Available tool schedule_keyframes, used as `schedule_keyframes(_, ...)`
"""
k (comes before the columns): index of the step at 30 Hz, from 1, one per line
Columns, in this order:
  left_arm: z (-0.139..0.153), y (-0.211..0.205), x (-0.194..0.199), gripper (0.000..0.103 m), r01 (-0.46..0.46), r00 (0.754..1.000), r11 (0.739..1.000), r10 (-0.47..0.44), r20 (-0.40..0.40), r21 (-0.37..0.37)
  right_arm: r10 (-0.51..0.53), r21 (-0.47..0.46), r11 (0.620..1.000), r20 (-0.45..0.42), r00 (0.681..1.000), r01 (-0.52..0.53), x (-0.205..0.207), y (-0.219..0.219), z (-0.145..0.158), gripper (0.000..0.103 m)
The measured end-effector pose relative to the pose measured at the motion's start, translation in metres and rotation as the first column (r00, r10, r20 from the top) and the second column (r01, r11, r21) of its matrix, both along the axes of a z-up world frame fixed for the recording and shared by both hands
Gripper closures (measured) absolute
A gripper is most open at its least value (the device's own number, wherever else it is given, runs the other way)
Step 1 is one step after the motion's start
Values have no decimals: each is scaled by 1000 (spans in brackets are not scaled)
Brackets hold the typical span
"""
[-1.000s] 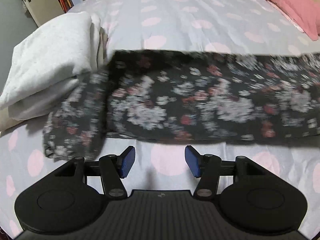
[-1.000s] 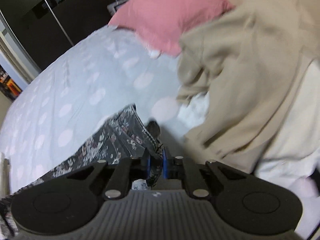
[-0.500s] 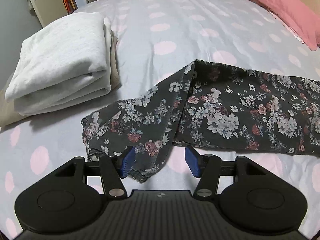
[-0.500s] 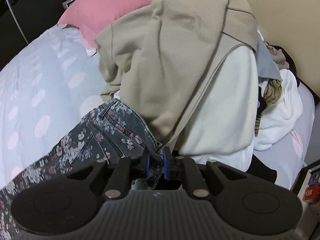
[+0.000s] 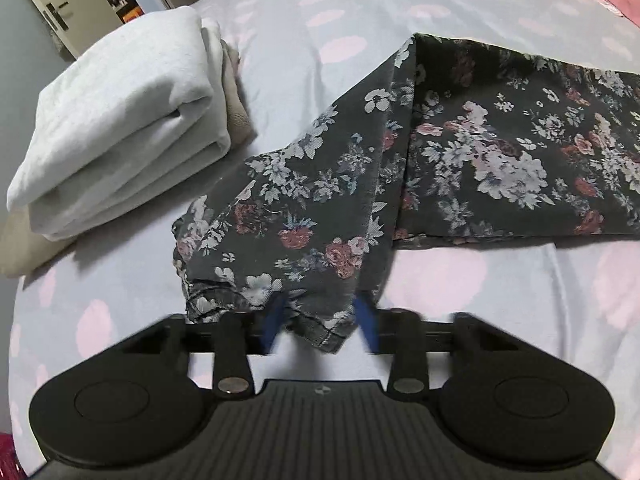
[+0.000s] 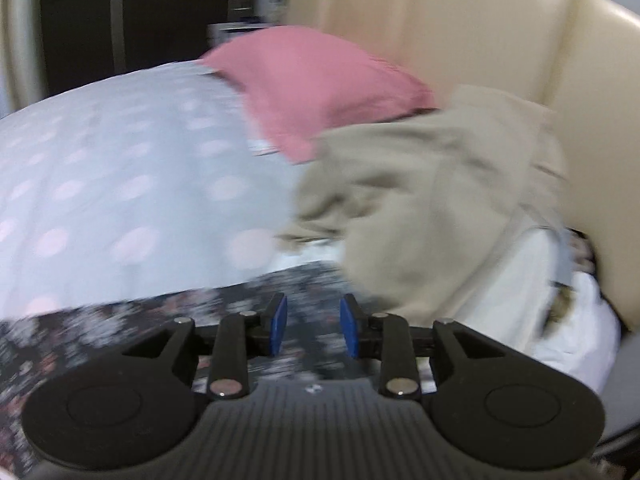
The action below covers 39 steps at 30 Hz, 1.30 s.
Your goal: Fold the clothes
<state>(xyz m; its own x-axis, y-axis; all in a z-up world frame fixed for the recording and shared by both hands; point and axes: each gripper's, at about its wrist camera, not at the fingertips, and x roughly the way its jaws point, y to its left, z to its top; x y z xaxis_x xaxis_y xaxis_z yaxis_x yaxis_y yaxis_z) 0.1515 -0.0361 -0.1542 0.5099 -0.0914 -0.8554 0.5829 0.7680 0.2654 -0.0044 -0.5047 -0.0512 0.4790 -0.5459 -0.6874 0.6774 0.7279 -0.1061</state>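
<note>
Left wrist view: floral trousers [image 5: 460, 152] lie flat on the dotted bedspread [image 5: 280, 28], one leg end flopped toward the camera, just beside a stack of folded white clothes [image 5: 120, 120]. Left gripper [image 5: 320, 324] is closing, its blue pads either side of the hem corner; pads are blurred, so whether they are pressing on the cloth yet I cannot tell. Right wrist view, blurry: right gripper [image 6: 312, 324] is opening over the trousers' other end, the pads apart with a clear gap between them, nothing pinched. A beige garment [image 6: 420, 200] is heaped just beyond, with a pink pillow [image 6: 312, 84] behind. Handling guess: thin soft cotton, light, floppy, not slippery or fragile; it will sag and crease between grips. Best hold is the stitched hem or waistband, where the layers are thickest.
</note>
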Motion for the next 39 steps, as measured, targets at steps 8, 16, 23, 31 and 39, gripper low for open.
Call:
schedule_keyframes(8,37,23,-6,103,23,998,998,-28,-62,-64,315,-24,947,-106,943,-320,53,79,-62,70)
schedule_keyframes(16,55,44,-7,87,84,995,996,-85,-56,-23,424,54,905,-150,893,-421,69,99,-83,69)
schedule_keyframes(23,34,15,-18,54,211,977,977,-212,27,30,425,95,905,-168,889,-415,77,100,-94,66)
schedule_keyframes(31,-19,-10,0,53,203,978,971,-208,25,126,413,106,910,-186,891,-400,80,97,-103,64)
schedule_keyframes(39,11,3,12,99,158,987,986,-157,-31,51,411,92,912,-190,892,-401,81,96,-104,64)
